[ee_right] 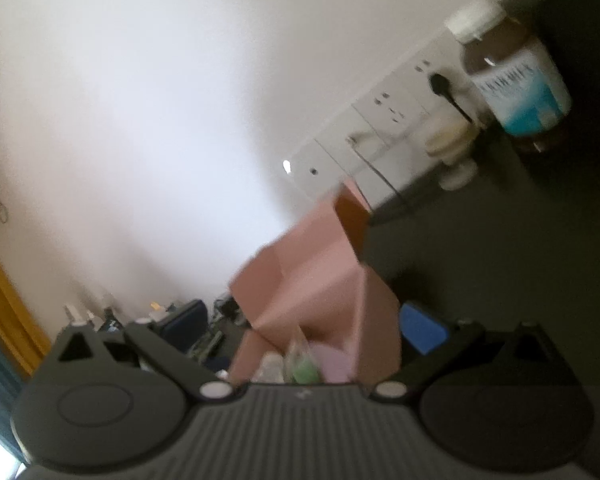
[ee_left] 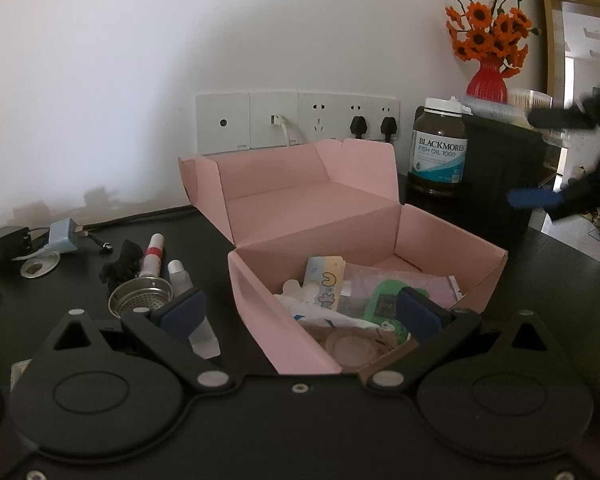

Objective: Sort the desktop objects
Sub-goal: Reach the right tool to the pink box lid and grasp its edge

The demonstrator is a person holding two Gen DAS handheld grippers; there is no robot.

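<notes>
left wrist view: the left gripper (ee_left: 300,312) hangs low at the near corner of the pink box (ee_left: 452,248), fingers spread wide and empty, one blue pad outside the box wall, the other over the contents. inside lie a card (ee_left: 326,278), a green item (ee_left: 384,300) and pale wrappers. unsorted things wait on the black desk (ee_left: 80,288) left of the box: a metal strainer (ee_left: 140,300), a red-banded tube (ee_left: 154,256), a clear-capped tube (ee_left: 180,278), a black clump (ee_left: 122,266) and a plug (ee_left: 64,234). the right gripper (ee_left: 560,160) hovers high at the right, blurred, fingers apart and bare. sorting looks partly done; the next move likely calls for the left gripper to swing left to the strainer or a tube and close on it. room there is tight, the items touching or just beside each other, and the box wall stands close. a fish oil bottle (ee_left: 438,148) and the raised lid hem the far side; the right view is too blurred to add much.
</notes>
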